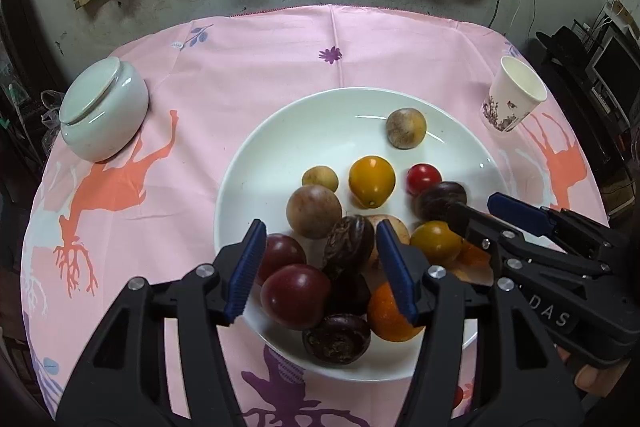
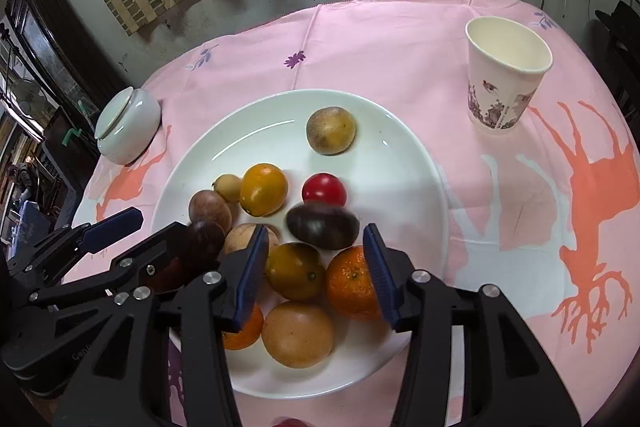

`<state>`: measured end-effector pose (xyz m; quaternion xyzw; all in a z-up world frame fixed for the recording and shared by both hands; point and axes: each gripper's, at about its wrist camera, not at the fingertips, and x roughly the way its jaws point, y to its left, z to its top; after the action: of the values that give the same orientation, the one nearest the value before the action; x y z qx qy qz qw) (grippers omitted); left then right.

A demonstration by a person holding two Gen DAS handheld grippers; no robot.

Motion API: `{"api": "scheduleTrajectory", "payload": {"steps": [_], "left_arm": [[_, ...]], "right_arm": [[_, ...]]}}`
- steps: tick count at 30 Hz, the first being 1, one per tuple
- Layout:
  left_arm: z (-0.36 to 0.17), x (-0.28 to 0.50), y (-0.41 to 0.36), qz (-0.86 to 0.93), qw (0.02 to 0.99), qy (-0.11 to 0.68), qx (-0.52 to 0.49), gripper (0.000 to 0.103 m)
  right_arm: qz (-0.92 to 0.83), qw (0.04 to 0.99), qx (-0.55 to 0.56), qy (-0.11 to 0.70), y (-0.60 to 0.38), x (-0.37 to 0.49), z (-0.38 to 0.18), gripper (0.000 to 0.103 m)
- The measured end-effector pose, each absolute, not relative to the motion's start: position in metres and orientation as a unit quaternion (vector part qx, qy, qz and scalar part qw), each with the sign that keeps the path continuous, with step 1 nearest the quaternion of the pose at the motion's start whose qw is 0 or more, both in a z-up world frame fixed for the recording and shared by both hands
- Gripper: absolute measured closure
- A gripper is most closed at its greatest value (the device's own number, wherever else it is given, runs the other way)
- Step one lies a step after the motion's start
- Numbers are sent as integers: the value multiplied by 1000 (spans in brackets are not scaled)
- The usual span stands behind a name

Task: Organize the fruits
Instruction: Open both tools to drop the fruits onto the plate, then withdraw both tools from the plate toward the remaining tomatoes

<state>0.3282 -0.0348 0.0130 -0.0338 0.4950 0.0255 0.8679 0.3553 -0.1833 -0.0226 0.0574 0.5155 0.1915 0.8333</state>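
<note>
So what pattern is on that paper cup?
White paper cup with dark purplish bird-and-flower prints; the right wrist view shows it best.

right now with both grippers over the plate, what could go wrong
The left gripper and right gripper are open and close together, so they might collide. The fruits on the plate are packed tight; closing on one could roll its neighbours, perhaps the red tomato.

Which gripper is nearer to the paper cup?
Right. The right gripper hangs over the plate's cup side; the left gripper is farther from the paper cup, over the opposite side.
</note>
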Motion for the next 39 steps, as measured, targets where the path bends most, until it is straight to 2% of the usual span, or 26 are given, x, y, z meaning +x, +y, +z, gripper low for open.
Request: {"api": "scheduleTrajectory", "payload": {"steps": [3,6,7,9,23,39], "left_arm": [[16,326,-33,28,869,493,-37,43],[20,322,-32,42,869,491,-32,29],[22,321,-31,45,871,488,-30,27],[26,316,-31,45,873,485,-31,22],[50,259,-35,46,878,475,-22,21],[37,185,-39,48,863,502,-17,19]], "right_arm": [[194,833,65,513,-186,352,-19,46],[191,834,72,512,-192,346,-15,44],[190,834,76,511,-195,345,-13,38],[191,836,81,509,-200,339,-10,36],[195,835,62,511,-213,280,11,36],[180,831,61,523,-231,215,14,34]]}}
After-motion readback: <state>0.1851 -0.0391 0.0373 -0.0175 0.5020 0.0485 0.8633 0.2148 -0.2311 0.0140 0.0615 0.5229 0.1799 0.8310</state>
